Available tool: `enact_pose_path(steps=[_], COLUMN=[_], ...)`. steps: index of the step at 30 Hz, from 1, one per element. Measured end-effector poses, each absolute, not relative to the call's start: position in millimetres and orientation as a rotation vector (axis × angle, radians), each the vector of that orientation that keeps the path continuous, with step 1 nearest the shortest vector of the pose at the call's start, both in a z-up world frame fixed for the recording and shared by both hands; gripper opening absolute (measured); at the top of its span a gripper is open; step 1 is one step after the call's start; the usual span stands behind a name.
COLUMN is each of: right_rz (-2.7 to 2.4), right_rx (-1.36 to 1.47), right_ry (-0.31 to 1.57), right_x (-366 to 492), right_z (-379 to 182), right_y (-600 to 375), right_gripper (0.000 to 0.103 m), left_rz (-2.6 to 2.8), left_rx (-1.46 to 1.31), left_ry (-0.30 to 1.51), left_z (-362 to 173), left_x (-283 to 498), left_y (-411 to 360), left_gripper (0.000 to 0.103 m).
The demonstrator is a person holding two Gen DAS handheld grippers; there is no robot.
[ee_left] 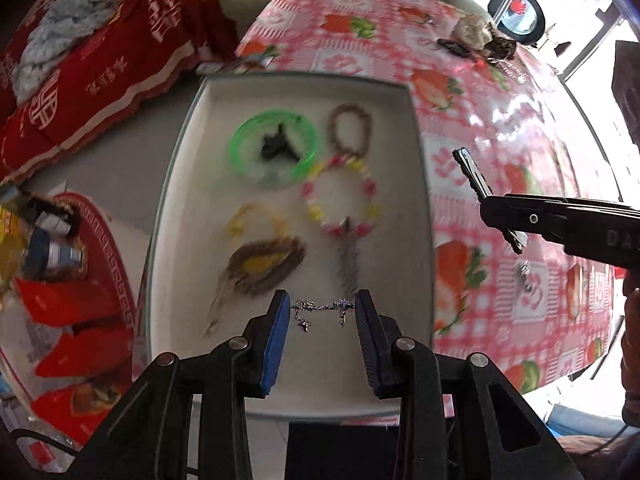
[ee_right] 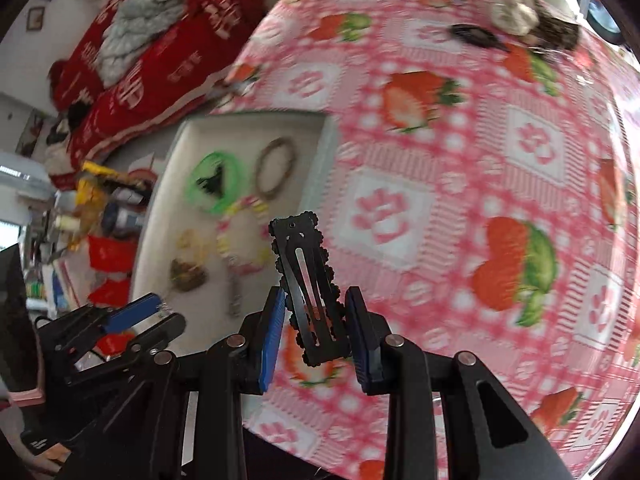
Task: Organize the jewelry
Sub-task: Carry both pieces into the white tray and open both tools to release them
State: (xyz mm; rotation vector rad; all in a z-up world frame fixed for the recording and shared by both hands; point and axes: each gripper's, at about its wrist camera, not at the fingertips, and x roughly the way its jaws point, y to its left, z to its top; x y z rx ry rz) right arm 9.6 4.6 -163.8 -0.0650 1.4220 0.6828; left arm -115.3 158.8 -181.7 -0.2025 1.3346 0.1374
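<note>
A white tray (ee_left: 192, 184) lies on the strawberry tablecloth and holds a green bangle (ee_left: 274, 148) around a black clip, a brown bead bracelet (ee_left: 351, 130), a pink-yellow bead bracelet (ee_left: 342, 196), a yellow-brown feather piece (ee_left: 262, 262) and a thin dark piece (ee_left: 349, 266). My left gripper (ee_left: 322, 306) holds a silver chain (ee_left: 320, 307) stretched between its pads above the tray's near end. My right gripper (ee_right: 316, 300) is shut on a black snap hair clip (ee_right: 310, 280), above the cloth right of the tray (ee_right: 316, 184). The right gripper also shows in the left wrist view (ee_left: 492, 204).
At the table's far edge lie a black hair clip (ee_left: 456, 46), a beige lump (ee_left: 472, 30) and a dark furry item (ee_left: 502, 48). A red plate with packets (ee_left: 80, 280) sits left of the tray. A red-covered sofa (ee_left: 100, 60) stands beyond.
</note>
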Motion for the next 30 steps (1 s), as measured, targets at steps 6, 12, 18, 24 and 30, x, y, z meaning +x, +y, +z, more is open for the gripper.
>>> enact_pose_path(steps=[6, 12, 18, 24, 30], right_rz=[0.735, 0.767, 0.776, 0.759, 0.751], right_rx=[-0.086, -0.127, -0.170, -0.180, -0.190], right_ry=[1.463, 1.515, 1.557, 1.602, 1.623], right_x=[-22, -49, -64, -69, -70], right_z=[-171, -188, -208, -225, -233], right_y=[38, 64, 80, 84, 88], right_gripper=[0.034, 0.033, 0.033, 0.033, 0.034], left_rz=[0.165, 0.180, 0.191, 0.186, 0.188], left_rx=[-0.204, -0.212, -0.200, -0.201, -0.201], left_ry=[1.357, 1.376, 1.381, 1.390, 1.392], left_z=[-199, -213, -223, -231, -237], left_x=[-131, -142, -146, -148, -150], left_y=[176, 191, 196, 199, 201], left_gripper=[0.040, 0.040, 0.040, 0.040, 0.040])
